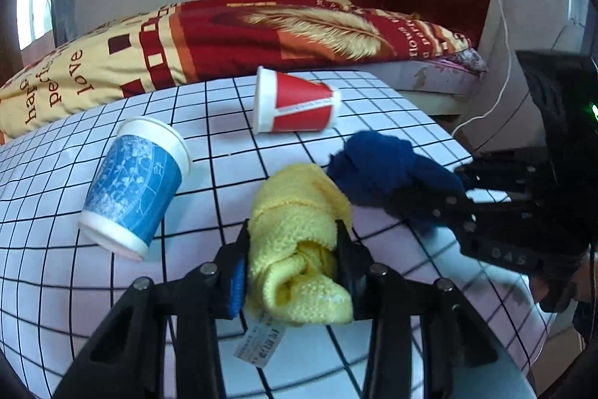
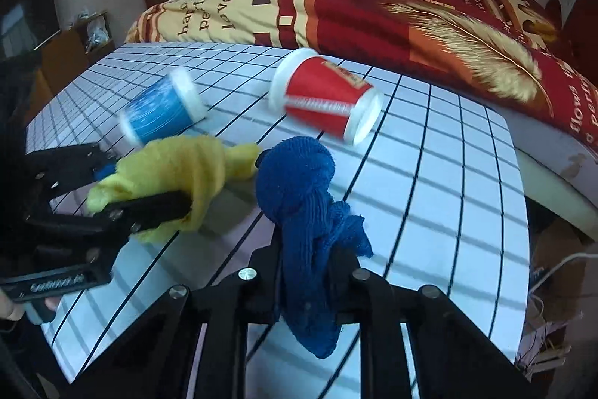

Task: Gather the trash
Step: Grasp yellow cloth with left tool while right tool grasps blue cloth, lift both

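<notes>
- We have the left hand-held gripper (image 1: 293, 249) closed on the yellow cloth (image 1: 299, 230), its pads pressing the folded roll from both sides; the cloth lies on the desk (image 1: 56, 287), near its front edge.
- The right hand-held gripper (image 2: 304, 249) is clamped on the blue cloth (image 2: 302, 197), pinched low down, with a knotted ball above the pads and a loose tail hanging below.
- We judge both cloths light, soft and squashy: looped terry that gives under the pads and is unlikely to slip. A grip across the thick bunched middle suits them, as a loose corner would drag or unroll.
- A paper label (image 1: 258, 343) dangles from the yellow cloth's near end and is no place to hold.
- The blue paper cup (image 1: 134, 186) and the red paper cup (image 1: 295, 103) lie on their sides further back on the desk, apart from each other and from the cloths. We expect them to be very light, thin-walled and easily crushed, and round enough to roll away; the stiffer white rim looks the safest hold.
- The desk has a smooth, pale top with a black grid; behind it a bed carries a red and yellow quilt (image 1: 224, 36).
</notes>
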`<move>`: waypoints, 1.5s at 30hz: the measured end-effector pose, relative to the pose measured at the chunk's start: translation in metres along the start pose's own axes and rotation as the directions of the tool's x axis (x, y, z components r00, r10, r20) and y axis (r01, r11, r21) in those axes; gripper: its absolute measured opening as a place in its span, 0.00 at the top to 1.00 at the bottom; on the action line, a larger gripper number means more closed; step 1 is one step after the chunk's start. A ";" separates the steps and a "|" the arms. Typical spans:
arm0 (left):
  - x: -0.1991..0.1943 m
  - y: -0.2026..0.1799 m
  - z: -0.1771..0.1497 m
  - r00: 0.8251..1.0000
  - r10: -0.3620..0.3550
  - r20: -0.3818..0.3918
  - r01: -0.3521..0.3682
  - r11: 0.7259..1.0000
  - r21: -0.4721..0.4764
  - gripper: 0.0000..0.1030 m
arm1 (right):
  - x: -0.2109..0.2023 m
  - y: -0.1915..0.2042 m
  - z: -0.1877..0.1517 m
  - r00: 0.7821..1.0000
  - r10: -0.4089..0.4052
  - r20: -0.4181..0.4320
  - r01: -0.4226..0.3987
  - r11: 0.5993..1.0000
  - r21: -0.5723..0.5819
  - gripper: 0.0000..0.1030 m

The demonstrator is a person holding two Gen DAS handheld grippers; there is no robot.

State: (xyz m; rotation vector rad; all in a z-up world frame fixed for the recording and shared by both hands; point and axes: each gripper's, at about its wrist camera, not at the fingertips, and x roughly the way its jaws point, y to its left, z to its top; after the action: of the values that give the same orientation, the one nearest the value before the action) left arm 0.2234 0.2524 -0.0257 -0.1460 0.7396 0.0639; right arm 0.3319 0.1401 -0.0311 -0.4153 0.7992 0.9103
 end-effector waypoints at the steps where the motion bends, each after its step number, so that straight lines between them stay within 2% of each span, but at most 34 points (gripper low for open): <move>1: -0.004 -0.003 -0.002 1.000 -0.005 0.011 0.005 1.000 0.002 0.61 | -0.007 0.002 -0.006 1.000 -0.003 0.003 0.003 1.000 0.008 0.84; 13: -0.045 -0.032 -0.029 0.998 -0.015 0.053 0.014 1.000 0.026 0.61 | -0.093 0.000 -0.069 0.992 -0.086 0.095 0.073 0.989 0.130 0.85; 18: -0.064 -0.045 -0.042 0.997 -0.022 0.080 0.020 0.999 0.028 0.61 | -0.135 -0.008 -0.107 0.984 -0.135 0.113 0.110 0.972 0.205 0.85; 26: -0.091 -0.078 -0.061 0.993 -0.056 0.100 0.049 0.996 0.069 0.61 | -0.190 -0.016 -0.157 0.973 -0.205 0.105 0.168 0.944 0.282 0.85; 31: -0.099 -0.101 -0.068 0.991 -0.088 0.099 0.080 0.993 0.083 0.61 | -0.218 -0.016 -0.183 0.959 -0.265 0.103 0.222 0.924 0.311 0.85; 45: -0.099 -0.162 -0.081 0.984 -0.163 0.079 0.150 0.978 0.147 0.61 | -0.257 -0.039 -0.259 0.931 -0.363 0.036 0.317 0.854 0.413 0.85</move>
State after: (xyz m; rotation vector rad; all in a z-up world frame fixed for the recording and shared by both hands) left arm 0.1141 0.0789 -0.0006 -0.0657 0.6379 -0.1312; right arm 0.1589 -0.1825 -0.0034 -0.1327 0.7554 0.4146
